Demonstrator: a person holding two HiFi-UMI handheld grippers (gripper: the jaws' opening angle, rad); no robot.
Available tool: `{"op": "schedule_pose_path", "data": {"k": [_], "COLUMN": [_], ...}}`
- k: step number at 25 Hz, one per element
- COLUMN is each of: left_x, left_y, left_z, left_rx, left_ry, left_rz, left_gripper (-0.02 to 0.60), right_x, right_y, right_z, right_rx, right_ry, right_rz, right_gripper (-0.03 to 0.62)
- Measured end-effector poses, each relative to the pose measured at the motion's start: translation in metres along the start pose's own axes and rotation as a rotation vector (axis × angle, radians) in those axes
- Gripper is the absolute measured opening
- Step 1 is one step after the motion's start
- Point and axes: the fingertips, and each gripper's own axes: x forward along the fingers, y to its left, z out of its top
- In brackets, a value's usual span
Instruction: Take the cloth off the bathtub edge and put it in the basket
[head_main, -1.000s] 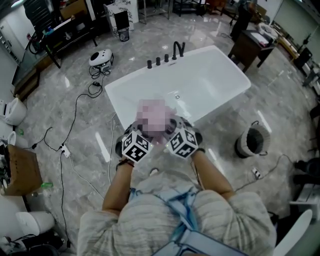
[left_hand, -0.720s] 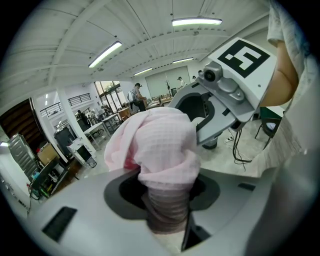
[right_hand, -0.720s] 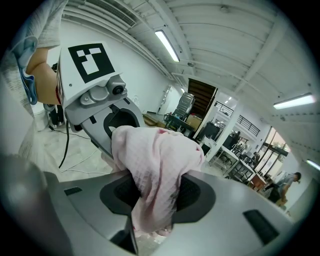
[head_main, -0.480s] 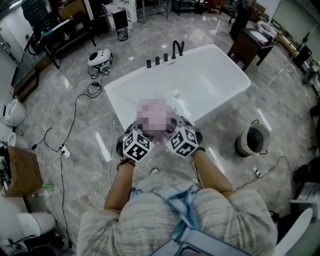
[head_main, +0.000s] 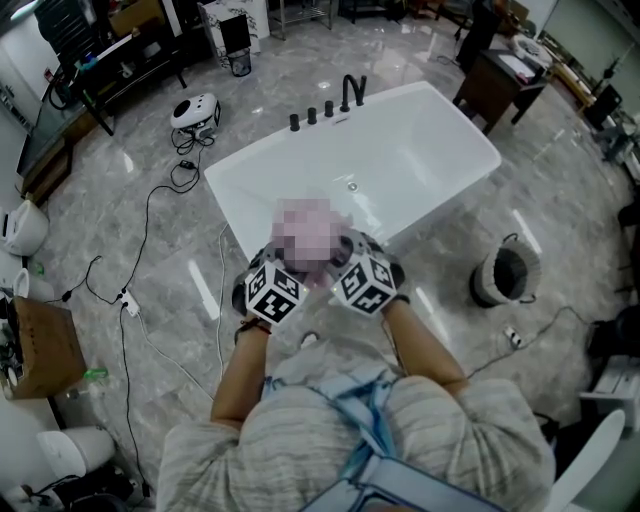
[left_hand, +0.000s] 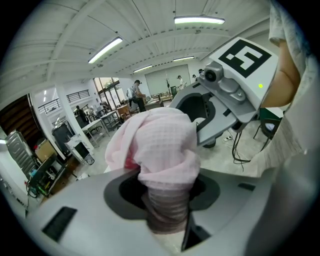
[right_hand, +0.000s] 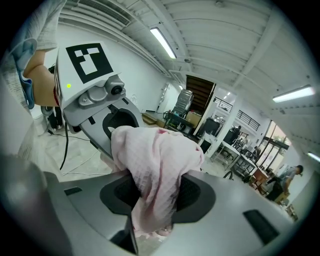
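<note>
light: bright ceiling tubes (left_hand: 199, 20) | floor glare | edges: fisheye-warped, dark

Floor's glossy grey marble tile (head_main: 150, 330) with glare streaks all over, and a black cable (head_main: 148, 215) snakes across it from a round white gadget (head_main: 196, 110) down toward a small white power strip (head_main: 128, 299). Along the left edge there's a cardboard box (head_main: 40, 350) and what look like a couple of white toilets (head_main: 25, 228) just parked on the floor, plus a dark desk (head_main: 495, 85) with papers top right and a black bench (head_main: 110, 70) full of gear top left. Ceiling's white and ribbed with long strip lights (left_hand: 105, 50) switched on, a big open workshop kind of hall.
</note>
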Motion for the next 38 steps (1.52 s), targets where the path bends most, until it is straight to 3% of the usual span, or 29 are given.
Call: {"op": "schedule_pose_path", "data": {"k": [8, 15, 26, 38], "left_x": [0.020, 0.059, 0.140, 0.230], "left_y": [0.011, -0.017, -0.094, -0.157], "left_z": [0.004, 0.045, 0.156, 0.288], "left_rx": [0.056, 0.172, 0.329, 0.422], "left_ry": [-0.021, -0.057, -0.104, -0.111], "left_rz": [-0.059, -0.181, -0.353, -0.434], "left_gripper": [0.173, 0.173, 0.173, 0.173], "right_x": [0.012, -0.016, -0.099, -0.177], "right_y": [-0.014, -0.044, -0.125, -0.238], "right_z": [-0.009, -0.055, -0.159, -0.260], "right_rx": [0.046, 0.153, 0.292, 0.351], "right_ry": [0.028, 0.091, 0.176, 0.194], "right_rz": [-0.060, -0.182, -0.348, -0.423], "right_gripper": [0.170, 0.170, 0.170, 0.170]}}
